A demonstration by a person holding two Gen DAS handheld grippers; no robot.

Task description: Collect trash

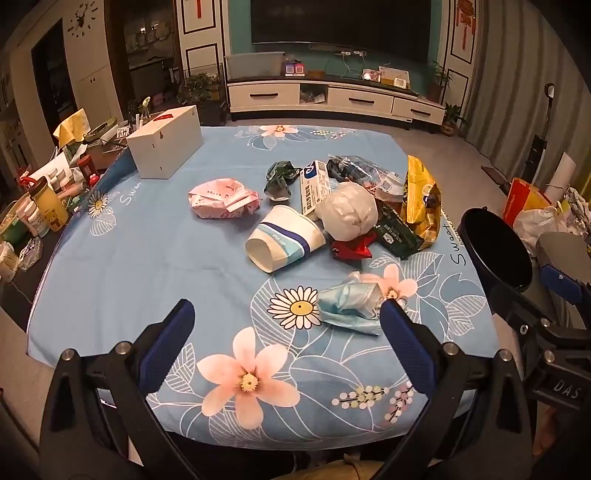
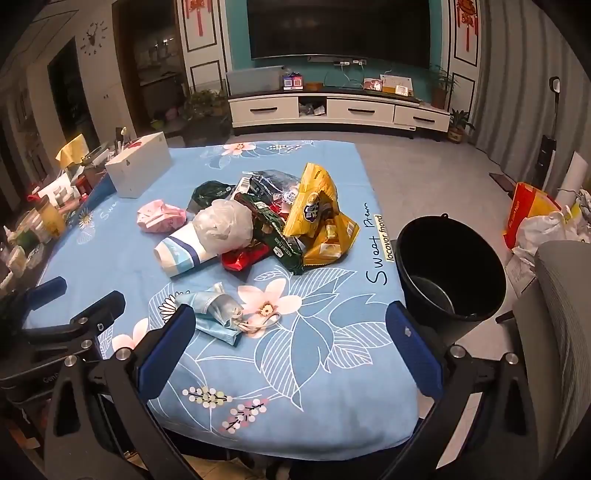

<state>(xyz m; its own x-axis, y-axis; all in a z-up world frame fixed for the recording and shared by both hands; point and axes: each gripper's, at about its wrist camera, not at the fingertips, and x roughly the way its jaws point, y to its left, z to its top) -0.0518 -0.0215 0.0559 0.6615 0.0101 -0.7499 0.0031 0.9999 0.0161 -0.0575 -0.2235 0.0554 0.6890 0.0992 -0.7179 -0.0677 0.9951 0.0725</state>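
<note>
Trash lies piled mid-bench; a crumpled face mask (image 2: pixel 218 314) sits nearest, the black bucket (image 2: pixel 452 266) just beside the bench. Both the left tool (image 1: pixel 286 343) and right tool (image 2: pixel 290 347) gape wide, empty. Pinch the mask first, low and centred.

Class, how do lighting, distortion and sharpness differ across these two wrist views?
Left wrist view: dim warm light; fisheye bends the blue floral tablecloth edges; the crumpled blue face mask is sharp, corners vignette black. Right wrist view: same amber cast; the round black plastic bucket interior is shadowed; the dark television screen shows no strong glare.
</note>
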